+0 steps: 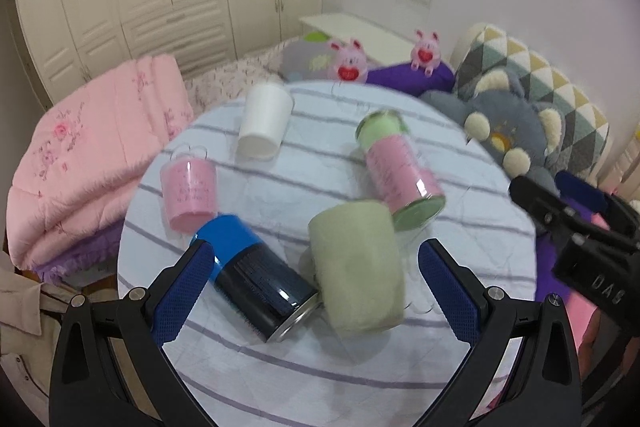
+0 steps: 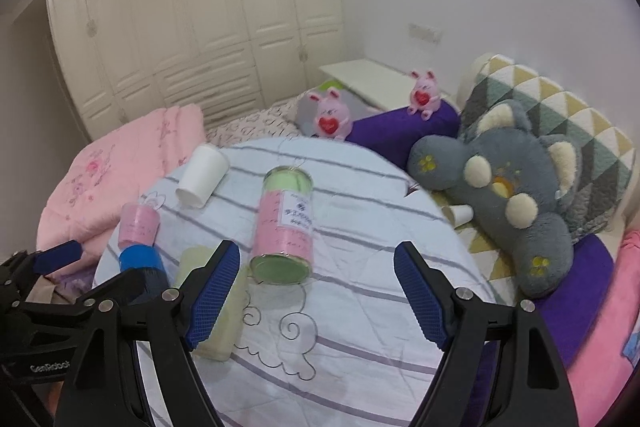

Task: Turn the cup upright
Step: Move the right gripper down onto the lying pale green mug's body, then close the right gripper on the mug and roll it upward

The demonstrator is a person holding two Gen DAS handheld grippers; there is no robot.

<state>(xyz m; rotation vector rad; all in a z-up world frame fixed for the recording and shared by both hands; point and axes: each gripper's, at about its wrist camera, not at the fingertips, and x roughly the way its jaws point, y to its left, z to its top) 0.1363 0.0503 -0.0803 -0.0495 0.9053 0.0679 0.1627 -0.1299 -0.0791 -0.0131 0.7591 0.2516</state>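
Note:
Several cups lie on their sides on a round striped table [image 1: 328, 375]. A pale green cup [image 1: 356, 267] and a dark blue cup with a blue band [image 1: 256, 275] lie between the fingers of my open left gripper [image 1: 316, 291]. A pink-and-green cup [image 1: 400, 167], a small pink cup [image 1: 190, 193] and a white cup [image 1: 264, 121] lie farther off. My right gripper [image 2: 316, 291] is open and empty, just short of the pink-and-green cup [image 2: 286, 223]. The pale green cup [image 2: 218, 307] lies partly behind its left finger [image 2: 212, 295].
The striped table [image 2: 360, 347] stands on a bed. A folded pink quilt [image 1: 80, 163] lies to the left. A grey plush toy [image 2: 516, 195], a patterned pillow [image 2: 560, 115] and a small paper cup [image 2: 458, 215] are to the right. Two pink plush toys [image 2: 330, 115] sit behind.

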